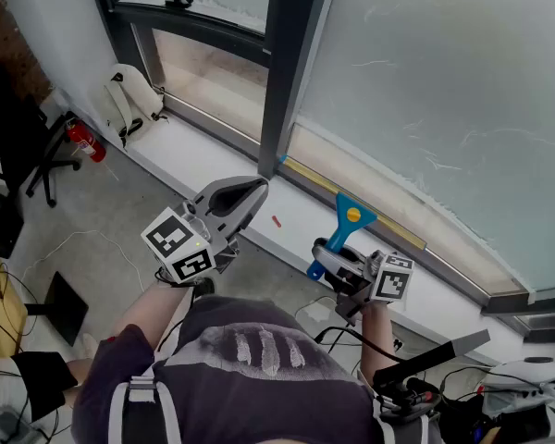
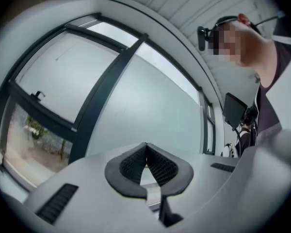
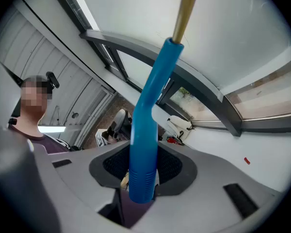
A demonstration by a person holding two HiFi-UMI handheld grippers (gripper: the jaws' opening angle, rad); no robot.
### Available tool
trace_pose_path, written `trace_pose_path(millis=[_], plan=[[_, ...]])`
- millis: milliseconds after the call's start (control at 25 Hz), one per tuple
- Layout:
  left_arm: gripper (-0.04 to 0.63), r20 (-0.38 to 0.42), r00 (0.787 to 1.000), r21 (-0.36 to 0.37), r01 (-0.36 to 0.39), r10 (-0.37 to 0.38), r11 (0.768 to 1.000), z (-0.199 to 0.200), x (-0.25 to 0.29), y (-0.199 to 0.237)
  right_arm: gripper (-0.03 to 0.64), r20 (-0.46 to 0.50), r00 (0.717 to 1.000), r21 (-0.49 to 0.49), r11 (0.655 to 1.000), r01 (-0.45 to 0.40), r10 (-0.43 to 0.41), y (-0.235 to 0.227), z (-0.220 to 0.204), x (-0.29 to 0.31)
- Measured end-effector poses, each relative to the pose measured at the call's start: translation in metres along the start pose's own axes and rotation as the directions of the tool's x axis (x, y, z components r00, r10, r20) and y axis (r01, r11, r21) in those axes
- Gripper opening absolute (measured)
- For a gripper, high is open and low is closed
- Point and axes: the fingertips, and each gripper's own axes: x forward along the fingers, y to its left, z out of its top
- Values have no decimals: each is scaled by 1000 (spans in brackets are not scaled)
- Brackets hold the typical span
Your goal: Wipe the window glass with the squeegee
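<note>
The squeegee has a blue handle [image 1: 344,229] and a long brass-coloured blade [image 1: 370,215] lying along the bottom of the frosted window glass [image 1: 425,81]. My right gripper [image 1: 338,265] is shut on the lower end of the handle. In the right gripper view the blue handle [image 3: 144,144] rises from between the jaws of the right gripper [image 3: 141,176] up to the brass bar [image 3: 184,13]. My left gripper [image 1: 252,189] hovers over the white sill [image 1: 213,169], left of the squeegee, shut with nothing in it. In the left gripper view the left gripper [image 2: 146,153] points up at the glass [image 2: 150,106].
A dark vertical mullion [image 1: 291,54] splits the window. A small red object [image 1: 277,220] lies on the sill. At the left wall are a white backpack [image 1: 134,100], a red fire extinguisher [image 1: 85,141] and an office chair [image 1: 23,151]. Cables and gear crowd the lower right floor [image 1: 518,387].
</note>
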Motion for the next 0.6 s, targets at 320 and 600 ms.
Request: trace_pose_path(millis=[320,600], plan=[[9,-91,992,-115,-98,87,989,-53,-19,10,126,-139,990,-39,999,-17,12,-17,-8,11],[8,-106,973,-81,-212,203,974,-48,-46,29,126,-262,965,-27,999,-25,17,-34,-29,45]])
